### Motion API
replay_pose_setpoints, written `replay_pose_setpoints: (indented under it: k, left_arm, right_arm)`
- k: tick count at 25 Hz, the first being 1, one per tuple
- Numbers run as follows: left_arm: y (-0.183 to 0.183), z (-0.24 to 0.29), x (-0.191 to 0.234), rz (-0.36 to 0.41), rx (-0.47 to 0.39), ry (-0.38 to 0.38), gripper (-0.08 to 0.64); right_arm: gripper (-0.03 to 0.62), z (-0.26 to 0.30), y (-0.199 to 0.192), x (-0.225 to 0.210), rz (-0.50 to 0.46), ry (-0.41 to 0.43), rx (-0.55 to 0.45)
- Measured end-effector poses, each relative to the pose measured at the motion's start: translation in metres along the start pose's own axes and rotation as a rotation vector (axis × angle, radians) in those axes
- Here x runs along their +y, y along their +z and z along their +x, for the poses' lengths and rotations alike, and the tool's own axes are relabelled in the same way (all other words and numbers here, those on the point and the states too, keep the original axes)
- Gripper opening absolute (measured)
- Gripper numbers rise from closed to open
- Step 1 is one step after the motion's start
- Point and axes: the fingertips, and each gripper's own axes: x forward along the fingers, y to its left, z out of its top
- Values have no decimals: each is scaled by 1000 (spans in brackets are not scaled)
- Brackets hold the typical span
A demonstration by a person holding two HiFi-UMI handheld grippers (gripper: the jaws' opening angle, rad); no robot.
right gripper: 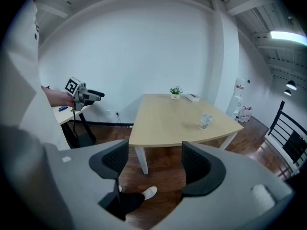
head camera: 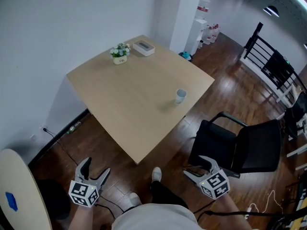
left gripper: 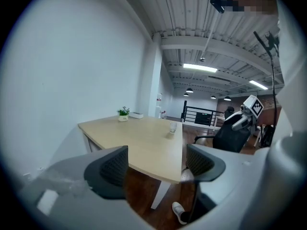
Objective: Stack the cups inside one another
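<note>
Standing upright near the right edge of the surface [head camera: 129, 104], the cup [head camera: 180, 96] is well ahead of the right gripper [head camera: 195, 167] and farther from the left gripper [head camera: 95, 169], both open and holding nothing.

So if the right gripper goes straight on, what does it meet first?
Probably the wooden floor short of the table, as the right gripper tilts down. Depth is unclear; the table's near edge could come first.
</note>
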Motion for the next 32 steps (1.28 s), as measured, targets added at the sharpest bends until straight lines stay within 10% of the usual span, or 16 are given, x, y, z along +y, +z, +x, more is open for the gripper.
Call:
replay_pose_setpoints:
  k: [8,32]
  left_arm:
    - [-23,-37,-69,1,-46,-30,402]
    - [-4,-2,-304,3,-81,53,402]
  right_arm:
    - [350,-71,-51,27,-10,-14,-7]
    - [348,-219,-180,-101,-47,44,-65]
